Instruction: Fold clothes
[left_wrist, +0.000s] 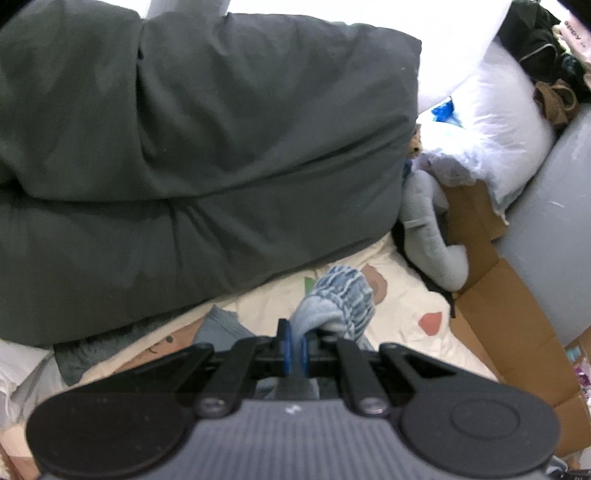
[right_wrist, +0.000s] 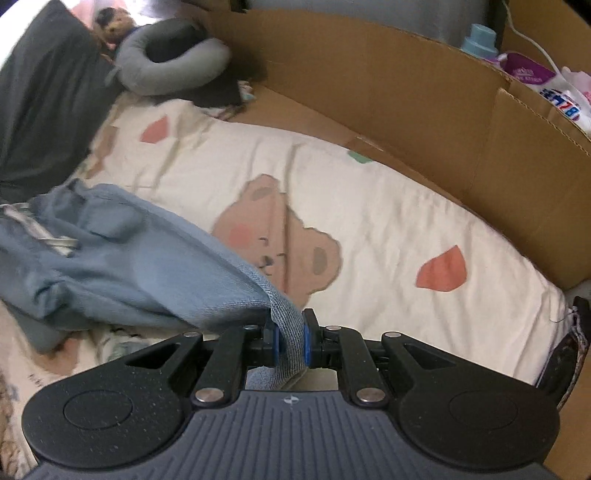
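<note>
While the left gripper (left_wrist: 295, 341) pinches a bunched, ribbed fold of the blue garment (left_wrist: 338, 301) between its blue pads, the cloth stands up in a small hump at the lower centre of the left wrist frame, just above the jaws. Behind it a dark grey duvet (left_wrist: 207, 147) fills the upper left, lying on the cream bear-print bedsheet (left_wrist: 406, 310). A grey neck pillow (left_wrist: 428, 236) lies at centre right against brown cardboard (left_wrist: 517, 317), with white pillows (left_wrist: 502, 133) in the upper right.

Over on the right wrist view, the right gripper (right_wrist: 291, 341) is clamped narrow on a hem edge of the same blue garment (right_wrist: 110, 254) (denim-like weave showing right at the pads). From the jaws the cloth stretches away to the left of the frame, where the main bulk lies rumpled on the bedsheet (right_wrist: 369, 206), a white drawstring (right_wrist: 37, 229) showing at far left. A printed bear face sits mid-frame, just right of the taut fabric. Cardboard walls (right_wrist: 424, 92) curve across the upper right; the neck pillow (right_wrist: 177, 66) rests in the upper left beside the dark duvet (right_wrist: 44, 110). Bottles and packets (right_wrist: 532, 70) poke up beyond the cardboard at the top right.
</note>
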